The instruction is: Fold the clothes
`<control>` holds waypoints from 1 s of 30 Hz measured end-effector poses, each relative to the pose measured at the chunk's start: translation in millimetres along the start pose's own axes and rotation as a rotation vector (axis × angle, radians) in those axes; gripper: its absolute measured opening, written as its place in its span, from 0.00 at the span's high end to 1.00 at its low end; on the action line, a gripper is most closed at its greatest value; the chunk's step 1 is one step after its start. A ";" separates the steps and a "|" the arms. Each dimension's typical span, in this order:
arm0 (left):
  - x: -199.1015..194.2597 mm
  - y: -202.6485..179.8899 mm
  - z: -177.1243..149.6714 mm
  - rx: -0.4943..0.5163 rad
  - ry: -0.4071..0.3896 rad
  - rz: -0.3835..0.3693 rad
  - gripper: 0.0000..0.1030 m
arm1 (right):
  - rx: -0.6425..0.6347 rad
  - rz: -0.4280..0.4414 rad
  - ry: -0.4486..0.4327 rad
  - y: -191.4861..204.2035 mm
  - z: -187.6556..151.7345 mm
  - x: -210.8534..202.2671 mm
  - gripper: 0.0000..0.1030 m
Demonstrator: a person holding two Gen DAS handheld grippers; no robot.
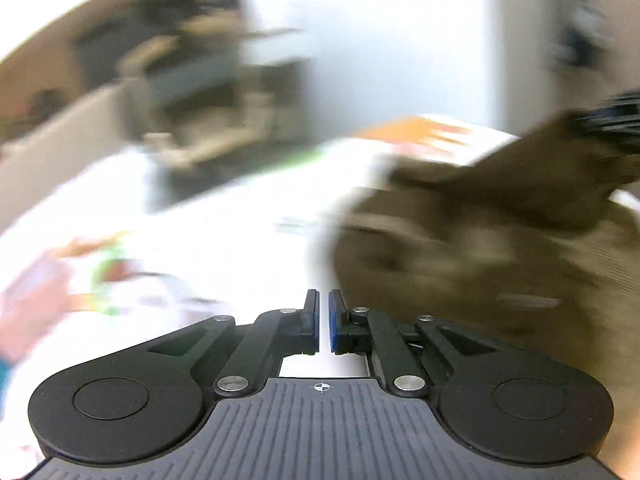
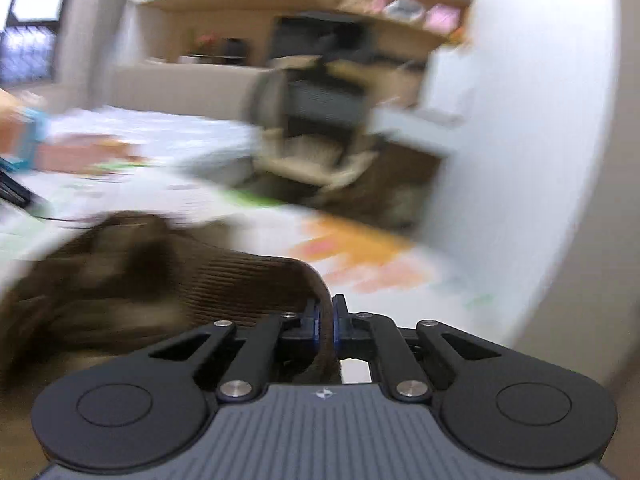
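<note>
Both views motion-blurred. Right gripper (image 2: 325, 322) clamped on edge of brown ribbed garment (image 2: 168, 280), cloth pinched between blue pads, rest trailing left over white patterned surface (image 2: 256, 224). Left gripper (image 1: 324, 322) nearly closed, narrow gap, nothing between pads; garment (image 1: 480, 248) lies just right of it
</note>
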State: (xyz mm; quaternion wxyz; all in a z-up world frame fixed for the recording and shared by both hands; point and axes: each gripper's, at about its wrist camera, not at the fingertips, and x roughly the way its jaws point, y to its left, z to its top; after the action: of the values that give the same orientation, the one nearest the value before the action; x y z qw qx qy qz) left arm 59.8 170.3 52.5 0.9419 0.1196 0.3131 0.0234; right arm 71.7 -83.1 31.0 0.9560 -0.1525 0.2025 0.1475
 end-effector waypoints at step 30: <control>-9.5 -2.7 2.6 0.028 -0.008 -0.083 0.87 | 0.145 0.058 0.080 -13.8 44.8 77.6 0.36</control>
State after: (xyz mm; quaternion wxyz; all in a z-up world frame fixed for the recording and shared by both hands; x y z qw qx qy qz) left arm 53.6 165.9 59.4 0.9416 0.1197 0.3142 -0.0204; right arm 159.6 -62.8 39.7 0.9511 -0.0826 0.2548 0.1538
